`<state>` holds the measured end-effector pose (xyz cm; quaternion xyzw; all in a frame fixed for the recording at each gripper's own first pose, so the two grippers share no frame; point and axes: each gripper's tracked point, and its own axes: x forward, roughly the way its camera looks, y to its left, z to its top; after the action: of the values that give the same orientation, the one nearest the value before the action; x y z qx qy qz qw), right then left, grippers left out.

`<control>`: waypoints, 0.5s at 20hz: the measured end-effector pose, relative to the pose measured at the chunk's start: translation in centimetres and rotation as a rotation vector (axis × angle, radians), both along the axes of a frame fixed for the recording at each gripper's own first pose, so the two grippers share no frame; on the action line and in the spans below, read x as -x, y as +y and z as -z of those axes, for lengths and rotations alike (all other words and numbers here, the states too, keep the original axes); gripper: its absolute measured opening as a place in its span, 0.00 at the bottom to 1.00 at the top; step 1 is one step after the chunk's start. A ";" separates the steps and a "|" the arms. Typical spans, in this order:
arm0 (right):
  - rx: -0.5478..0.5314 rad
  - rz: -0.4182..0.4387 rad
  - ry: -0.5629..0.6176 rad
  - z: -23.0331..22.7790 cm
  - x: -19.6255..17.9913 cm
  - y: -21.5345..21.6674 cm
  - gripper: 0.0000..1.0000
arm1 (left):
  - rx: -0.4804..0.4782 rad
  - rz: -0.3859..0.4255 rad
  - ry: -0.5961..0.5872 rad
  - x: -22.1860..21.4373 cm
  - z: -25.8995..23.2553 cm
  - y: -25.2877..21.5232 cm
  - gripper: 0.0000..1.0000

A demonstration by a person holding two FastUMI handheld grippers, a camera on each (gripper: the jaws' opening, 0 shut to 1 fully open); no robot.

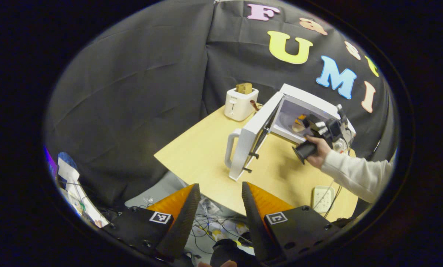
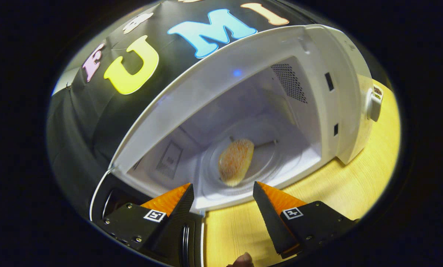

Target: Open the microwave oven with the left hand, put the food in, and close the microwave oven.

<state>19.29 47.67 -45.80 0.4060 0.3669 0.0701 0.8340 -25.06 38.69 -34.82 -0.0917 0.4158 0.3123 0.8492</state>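
Observation:
A white microwave oven (image 1: 310,102) stands on the wooden table with its door (image 1: 253,137) swung wide open. Inside, a round browned piece of food (image 2: 236,161) lies on the glass turntable (image 2: 265,163). My right gripper (image 2: 223,200) is open just outside the oven's mouth, with the food beyond its fingertips and nothing between them. In the left gripper view the right gripper (image 1: 319,129) shows far off, held by a hand in a white sleeve at the oven opening. My left gripper (image 1: 221,196) is open and empty, well back from the table's near edge.
A white toaster (image 1: 240,102) with a slice of bread in it stands at the table's far corner. A white power strip (image 1: 323,198) lies near the table's front edge. Cables and papers clutter the floor (image 1: 214,226) below. The oven's control knob (image 2: 373,105) sits on its right side.

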 end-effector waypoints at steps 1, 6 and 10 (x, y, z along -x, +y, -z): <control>0.021 -0.046 -0.011 -0.5 2.0 -0.9 0.98 | -0.006 0.007 -0.011 -0.3 0.0 1.3 0.78; 0.125 -0.260 -0.043 -3.8 13.8 -6.2 0.98 | 0.052 0.046 -0.135 -3.9 2.0 6.8 0.78; 0.138 -0.258 -0.012 -6.0 20.0 -10.9 0.98 | 0.118 0.092 -0.152 -6.6 6.1 8.9 0.78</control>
<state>-0.66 36.80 -39.77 0.2966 0.4151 0.1537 0.8462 -18.42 47.60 -40.91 -0.1456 0.3716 0.2399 0.8850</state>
